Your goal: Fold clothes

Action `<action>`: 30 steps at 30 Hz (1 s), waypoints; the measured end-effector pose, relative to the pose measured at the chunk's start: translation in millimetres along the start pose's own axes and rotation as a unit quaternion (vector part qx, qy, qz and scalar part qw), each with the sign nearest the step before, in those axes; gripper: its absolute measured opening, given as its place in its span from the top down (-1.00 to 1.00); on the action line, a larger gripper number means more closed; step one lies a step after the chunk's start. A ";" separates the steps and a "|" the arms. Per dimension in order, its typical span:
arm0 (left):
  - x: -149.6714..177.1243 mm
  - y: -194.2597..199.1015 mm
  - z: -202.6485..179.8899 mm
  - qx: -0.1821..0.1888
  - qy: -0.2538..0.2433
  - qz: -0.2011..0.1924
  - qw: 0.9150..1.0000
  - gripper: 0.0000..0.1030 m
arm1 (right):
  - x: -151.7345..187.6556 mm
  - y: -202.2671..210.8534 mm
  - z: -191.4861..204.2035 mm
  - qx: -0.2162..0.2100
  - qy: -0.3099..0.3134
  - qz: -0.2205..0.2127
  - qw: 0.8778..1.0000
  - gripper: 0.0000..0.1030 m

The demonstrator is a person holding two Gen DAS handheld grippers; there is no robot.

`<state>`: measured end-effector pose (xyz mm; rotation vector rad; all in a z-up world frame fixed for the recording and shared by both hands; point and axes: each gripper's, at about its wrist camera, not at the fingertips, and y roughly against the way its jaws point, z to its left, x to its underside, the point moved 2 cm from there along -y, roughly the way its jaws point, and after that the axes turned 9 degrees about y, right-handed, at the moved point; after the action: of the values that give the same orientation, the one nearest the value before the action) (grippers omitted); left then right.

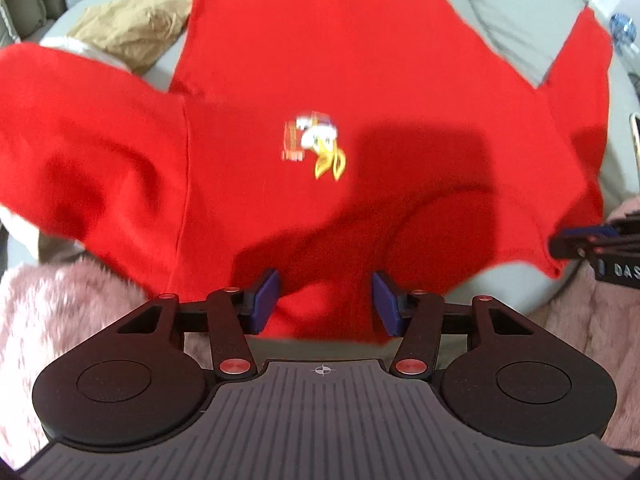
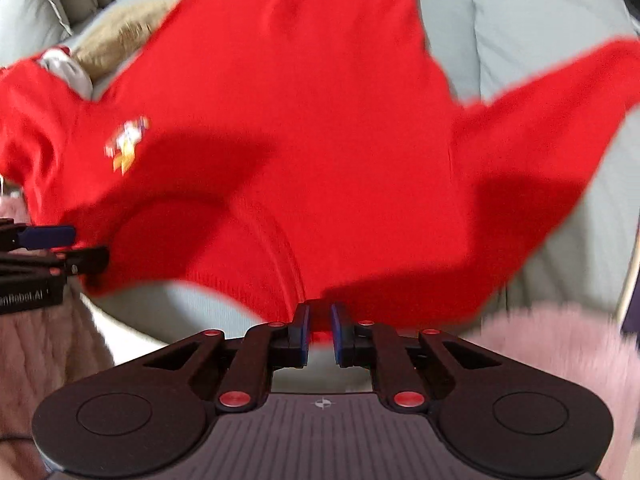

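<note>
Left claw [image 1: 325, 302] gapes over red sweater [image 1: 320, 80]; right claw [image 2: 319, 330] pinches its hem.

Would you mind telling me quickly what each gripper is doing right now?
Left gripper: open, fingers straddling the red sweater's near edge.
Right gripper: nearly closed at the sweater's edge; a grip cannot be told.

Red knit cloth sweater [image 1: 320, 80]: matt, soft. Pink fluffy fur blanket [image 1: 60, 312] at 8 o'clock. Left hand-held gripper [image 1: 324, 304]: matt black plastic.
</note>
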<state>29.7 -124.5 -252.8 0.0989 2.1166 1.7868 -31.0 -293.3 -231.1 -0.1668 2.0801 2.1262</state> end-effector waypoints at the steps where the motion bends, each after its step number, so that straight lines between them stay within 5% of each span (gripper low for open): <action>1: 2.9 -0.5 0.1 -0.004 0.002 0.011 1.000 -0.13 | 3.5 0.0 0.5 -0.006 -0.005 0.011 1.000 0.60; 8: 10.6 17.7 6.0 0.006 0.017 -0.012 1.000 -0.13 | 24.6 20.2 10.1 -0.061 -0.040 -0.013 0.997 0.60; 22: 16.8 42.3 8.7 0.043 0.031 -0.062 0.997 -0.13 | 7.5 46.5 6.6 -0.061 -0.019 -0.090 0.994 0.51; 30: -73.9 56.5 19.2 0.065 0.042 -0.119 0.990 -0.18 | -64.7 51.1 -32.3 -0.033 -0.010 -0.169 0.985 0.43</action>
<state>94.4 -116.5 -183.7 -0.1900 2.1969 1.5411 21.5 -329.0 -169.4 -0.4692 1.8181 1.9799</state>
